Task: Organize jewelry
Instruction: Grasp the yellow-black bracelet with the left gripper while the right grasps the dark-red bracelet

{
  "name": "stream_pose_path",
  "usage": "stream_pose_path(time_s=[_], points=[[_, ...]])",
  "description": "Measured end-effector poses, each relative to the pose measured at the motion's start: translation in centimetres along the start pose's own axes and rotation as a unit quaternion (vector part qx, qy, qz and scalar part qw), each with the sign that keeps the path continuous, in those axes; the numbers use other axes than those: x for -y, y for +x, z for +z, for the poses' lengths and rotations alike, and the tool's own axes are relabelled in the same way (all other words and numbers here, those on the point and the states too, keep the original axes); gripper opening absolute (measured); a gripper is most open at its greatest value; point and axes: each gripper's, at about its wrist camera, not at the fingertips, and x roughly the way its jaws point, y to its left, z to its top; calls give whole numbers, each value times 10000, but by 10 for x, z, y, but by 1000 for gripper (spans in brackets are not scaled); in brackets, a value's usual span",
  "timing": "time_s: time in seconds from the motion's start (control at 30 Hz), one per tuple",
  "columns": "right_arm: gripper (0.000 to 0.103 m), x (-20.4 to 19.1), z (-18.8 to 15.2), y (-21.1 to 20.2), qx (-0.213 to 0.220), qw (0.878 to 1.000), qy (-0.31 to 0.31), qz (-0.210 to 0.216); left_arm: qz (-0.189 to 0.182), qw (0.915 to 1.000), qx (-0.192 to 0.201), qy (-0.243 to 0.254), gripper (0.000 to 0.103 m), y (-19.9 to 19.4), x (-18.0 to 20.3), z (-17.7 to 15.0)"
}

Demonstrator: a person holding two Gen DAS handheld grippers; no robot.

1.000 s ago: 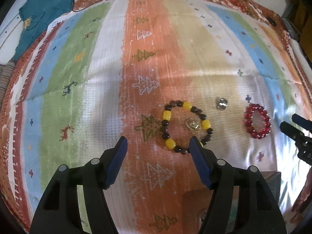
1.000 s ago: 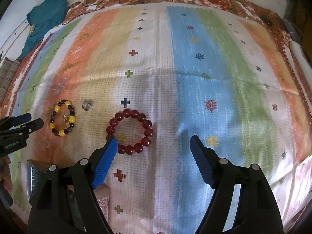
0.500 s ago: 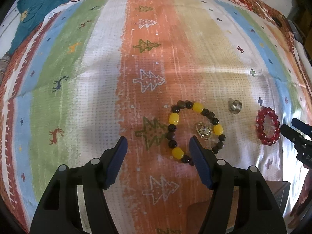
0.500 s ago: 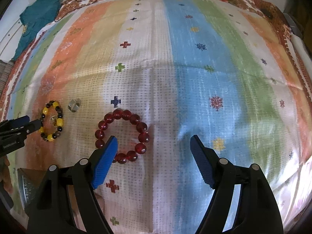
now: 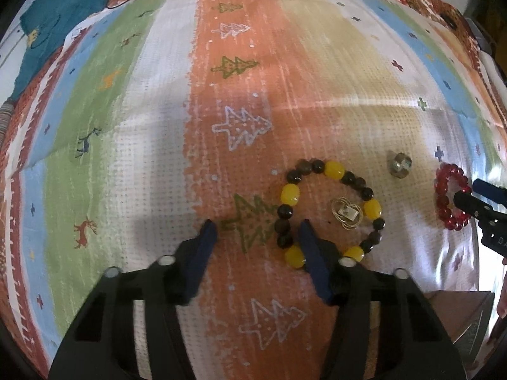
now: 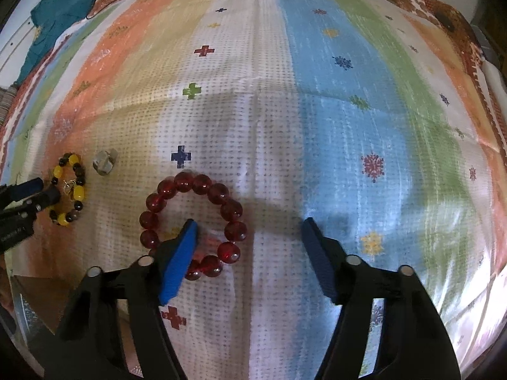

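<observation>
A bracelet of yellow and dark beads (image 5: 334,169) lies on the striped cloth (image 5: 126,126), with a small gold charm (image 5: 346,217) inside its loop. My left gripper (image 5: 257,226) hangs just over it, jaws closing. Its right finger stands inside the loop and the bracelet's left side lies between the pads, untouched. A small metal piece (image 5: 400,165) rests to the right. The red bead bracelet (image 6: 183,182) lies under my right gripper (image 6: 249,224), whose jaws are closing too. The left finger stands inside the loop, with the right-hand beads between the pads, not pressed.
A teal cloth (image 5: 60,9) lies crumpled at the far left corner. A brown box (image 5: 459,316) sits at the near edge between the two grippers. The patterned cloth stretches far ahead and to the right (image 6: 380,95).
Both grippers have sunk closer to the cloth, each over its bracelet, and both pairs of jaws have narrowed. The jewelry has not moved.
</observation>
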Motion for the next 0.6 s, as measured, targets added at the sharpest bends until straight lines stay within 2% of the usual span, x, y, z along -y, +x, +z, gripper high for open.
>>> stream_pose_path(time_s=[0.07, 0.1, 0.13, 0.2, 0.23, 0.43, 0.6], points=[[51, -2, 1, -1, -1, 10000, -27, 18, 15, 10000, 14, -63, 36, -1, -3, 1], [43, -3, 1, -1, -6, 10000, -45, 29, 24, 10000, 15, -72, 34, -1, -6, 1], [29, -5, 1, -1, 8, 10000, -84, 33, 37, 10000, 16, -69, 31, -1, -7, 2], [17, -7, 1, -3, 80, 9999, -123, 12, 25, 10000, 28, -51, 20, -2, -8, 2], [17, -9, 0, -3, 98, 9998, -143, -7, -5, 10000, 23, -60, 10, -2, -8, 2], [15, -11, -2, -6, 172, 9997, -188, 38, -151, 9998, 26, -121, 10, -7, -9, 2], [14, -12, -4, -23, 344, 9991, -195, 147, -187, 9993, 268, -190, 9, -25, -8, 5]])
